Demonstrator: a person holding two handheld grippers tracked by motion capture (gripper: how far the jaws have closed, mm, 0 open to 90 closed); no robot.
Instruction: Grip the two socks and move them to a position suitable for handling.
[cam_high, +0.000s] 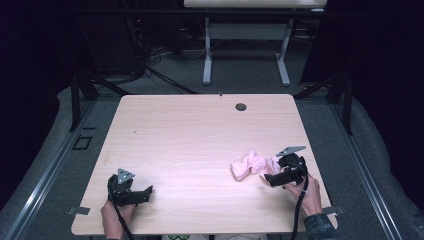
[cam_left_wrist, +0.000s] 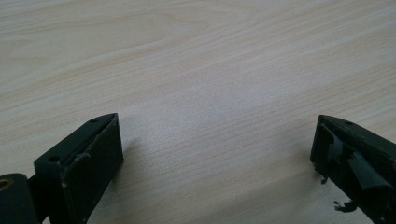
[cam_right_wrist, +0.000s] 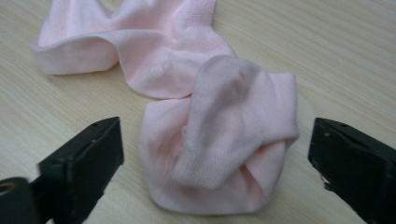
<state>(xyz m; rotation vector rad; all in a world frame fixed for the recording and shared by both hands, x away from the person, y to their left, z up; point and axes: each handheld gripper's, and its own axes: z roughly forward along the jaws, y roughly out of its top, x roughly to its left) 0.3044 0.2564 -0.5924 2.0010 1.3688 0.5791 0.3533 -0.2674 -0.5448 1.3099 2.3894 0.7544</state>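
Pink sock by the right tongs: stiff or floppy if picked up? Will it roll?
Likely floppy: the pink sock lies crumpled in soft folds on the table. Probably light, being thin knit. Unlikely to roll; a push would probably bunch or drag it. The right tongs stand open around it, not pinching.

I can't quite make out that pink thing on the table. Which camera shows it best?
The right gripper view: the pink sock lies crumpled, close up, between that gripper's open jaws, its knit visible. The high view shows it small beside the right gripper. The left gripper view looks at bare table.
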